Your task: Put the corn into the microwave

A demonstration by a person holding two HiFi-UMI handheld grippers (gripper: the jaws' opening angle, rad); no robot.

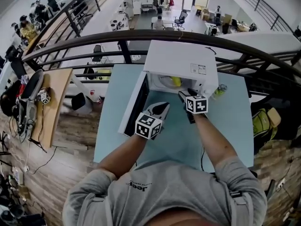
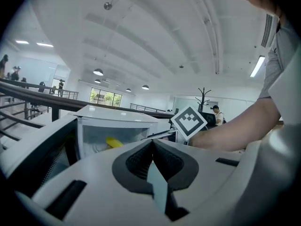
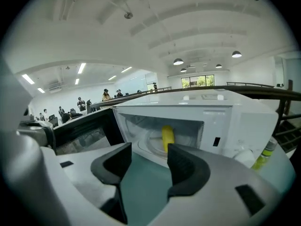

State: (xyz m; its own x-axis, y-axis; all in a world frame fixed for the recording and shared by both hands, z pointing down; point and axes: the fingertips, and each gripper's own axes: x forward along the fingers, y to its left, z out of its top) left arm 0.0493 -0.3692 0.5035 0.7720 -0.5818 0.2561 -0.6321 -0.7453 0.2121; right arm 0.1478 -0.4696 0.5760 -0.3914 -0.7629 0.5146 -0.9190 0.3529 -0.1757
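The corn (image 3: 168, 136) is lying inside the open microwave (image 1: 181, 62) — the right gripper (image 3: 149, 155) is hovering before it, jaws apart and empty, the left gripper (image 2: 152, 142) closing on nothing.

Curved black railing (image 1: 155, 36), wood floor (image 1: 70, 131), white arched ceiling (image 2: 155, 36)

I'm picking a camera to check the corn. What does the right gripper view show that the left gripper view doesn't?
Only the right gripper view: the right claw, open and empty, and a green bottle beside the microwave. Only the left gripper view: the left claw, shut, plus the right claw's marker cube and the person's forearm. Both: the corn lying inside the open microwave.
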